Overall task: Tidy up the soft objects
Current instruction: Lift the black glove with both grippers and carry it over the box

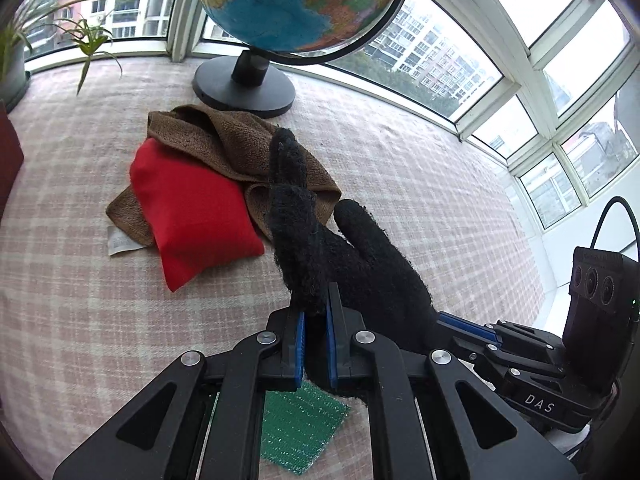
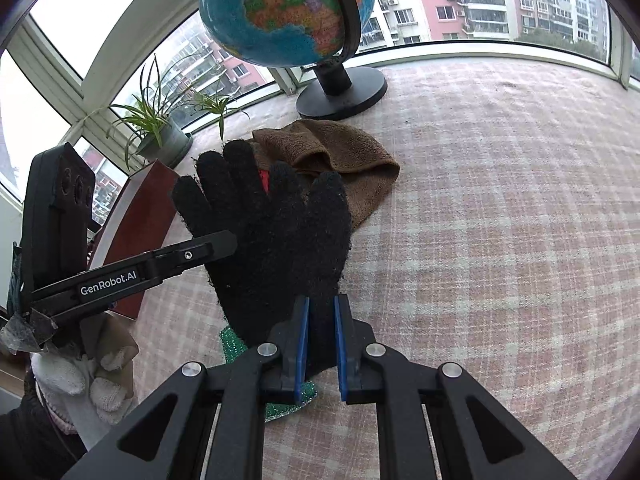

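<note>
Both hand-held grippers (image 1: 316, 320) (image 2: 321, 324) clamped on black glove (image 2: 276, 232)

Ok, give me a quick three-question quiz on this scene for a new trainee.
1. True or false: both the left gripper and the right gripper are clamped on the black glove.
2. What lies partly over the red pouch: A) brown towel, B) green sponge, C) globe?
3. What lies on the cloth under the glove?

Key: 1 true; 2 A; 3 the green sponge.
</note>
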A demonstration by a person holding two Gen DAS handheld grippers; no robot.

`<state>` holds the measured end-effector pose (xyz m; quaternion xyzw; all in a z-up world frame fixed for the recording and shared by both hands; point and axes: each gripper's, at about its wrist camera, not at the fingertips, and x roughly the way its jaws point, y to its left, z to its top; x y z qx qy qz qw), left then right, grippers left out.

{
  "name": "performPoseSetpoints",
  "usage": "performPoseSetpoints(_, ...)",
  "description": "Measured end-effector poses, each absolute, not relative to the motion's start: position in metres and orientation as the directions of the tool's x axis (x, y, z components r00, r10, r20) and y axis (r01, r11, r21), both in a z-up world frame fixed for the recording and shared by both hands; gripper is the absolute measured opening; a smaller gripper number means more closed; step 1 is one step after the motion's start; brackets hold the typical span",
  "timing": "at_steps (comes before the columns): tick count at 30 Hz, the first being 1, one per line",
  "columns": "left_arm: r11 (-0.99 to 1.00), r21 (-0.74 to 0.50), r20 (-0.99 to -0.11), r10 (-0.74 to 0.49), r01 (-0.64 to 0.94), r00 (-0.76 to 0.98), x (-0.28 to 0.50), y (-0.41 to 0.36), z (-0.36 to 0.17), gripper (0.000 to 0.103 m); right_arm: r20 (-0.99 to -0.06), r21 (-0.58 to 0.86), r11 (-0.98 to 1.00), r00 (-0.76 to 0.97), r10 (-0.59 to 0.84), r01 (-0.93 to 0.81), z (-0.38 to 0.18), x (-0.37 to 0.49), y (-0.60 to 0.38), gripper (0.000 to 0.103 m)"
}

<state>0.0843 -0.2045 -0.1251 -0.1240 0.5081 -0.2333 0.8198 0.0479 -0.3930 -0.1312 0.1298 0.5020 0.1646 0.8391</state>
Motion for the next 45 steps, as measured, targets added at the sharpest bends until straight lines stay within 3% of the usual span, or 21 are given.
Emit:
performPoseSetpoints(11,0.870,-0.434,-0.740,-0.492,0.232,0.459,0.081,-0.142,-0.091,0.007,-0.770,0.333,0.905,0.478,0.422,-0.264,-0.084,0.053,-0.329,0.011)
performPoseSetpoints(25,0.905,-0.407,-0.711,-0.399,0.123,0.580,0.070,-0.009,-0.062,0.007,-0.739,0.290,0.855,0.467,0.485,-0.429,-0.049,0.072,-0.187,0.011)
performPoseSetpoints(45,0.950,-0.312,-0.762,-0.236,-0.022,0.603,0.068,0.166,-0.069,0.007,-0.754,0.300,0.785,0.369,0.543,-0.542,-0.055,0.098,0.002,0.011)
